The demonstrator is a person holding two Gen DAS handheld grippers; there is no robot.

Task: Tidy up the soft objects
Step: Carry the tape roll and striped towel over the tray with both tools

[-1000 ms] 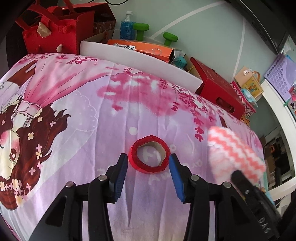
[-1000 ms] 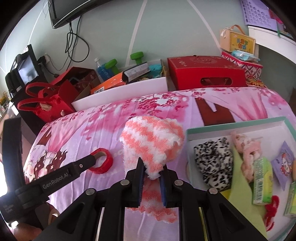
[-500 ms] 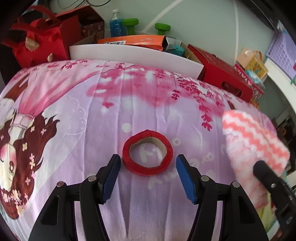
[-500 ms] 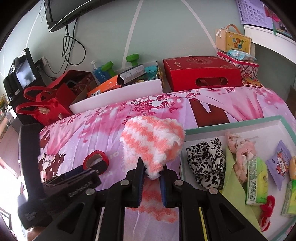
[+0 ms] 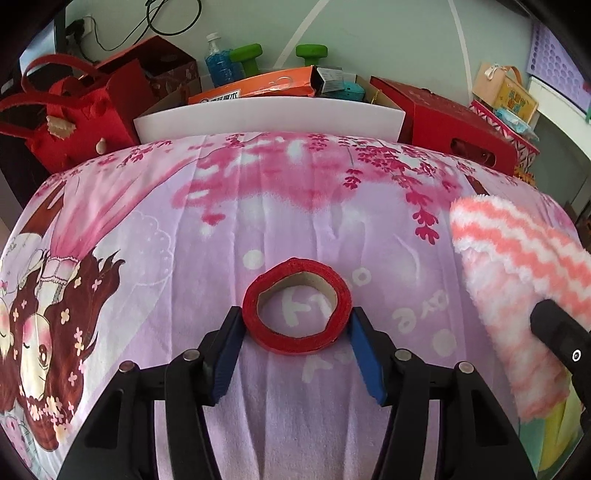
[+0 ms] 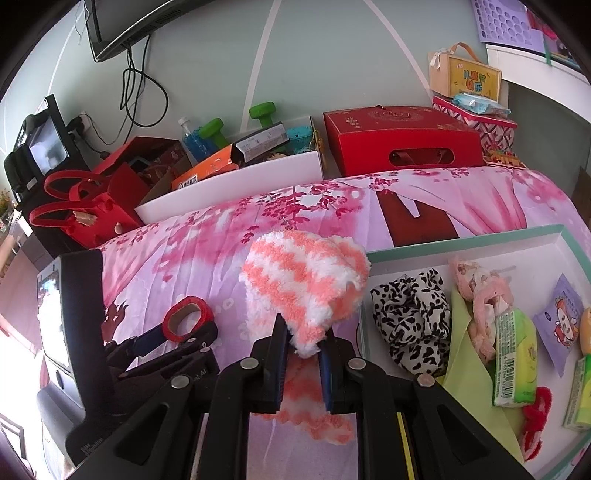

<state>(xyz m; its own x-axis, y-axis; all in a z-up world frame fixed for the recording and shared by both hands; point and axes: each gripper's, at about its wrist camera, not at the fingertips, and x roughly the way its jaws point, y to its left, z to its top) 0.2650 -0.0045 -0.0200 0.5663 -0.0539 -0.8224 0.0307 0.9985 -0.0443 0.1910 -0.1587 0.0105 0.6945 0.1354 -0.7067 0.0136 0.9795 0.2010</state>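
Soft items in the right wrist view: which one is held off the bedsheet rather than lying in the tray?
The fluffy orange-and-white striped sock, pinched in the right gripper. The leopard-print scrunchie and pink scrunchie lie in the white tray.

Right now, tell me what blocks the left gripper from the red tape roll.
Nothing visible does. The left gripper straddles the red tape roll on the bedsheet, a blue pad at each side, its jaws just closing. The fluffy sock hangs clear to one side.

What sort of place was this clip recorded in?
Most likely a bedroom or spare room at home. The work surface is a cartoon-print bedsheet, household clutter such as green dumbbells and red gift boxes lines the wall, and a screen hangs above with loose cables.
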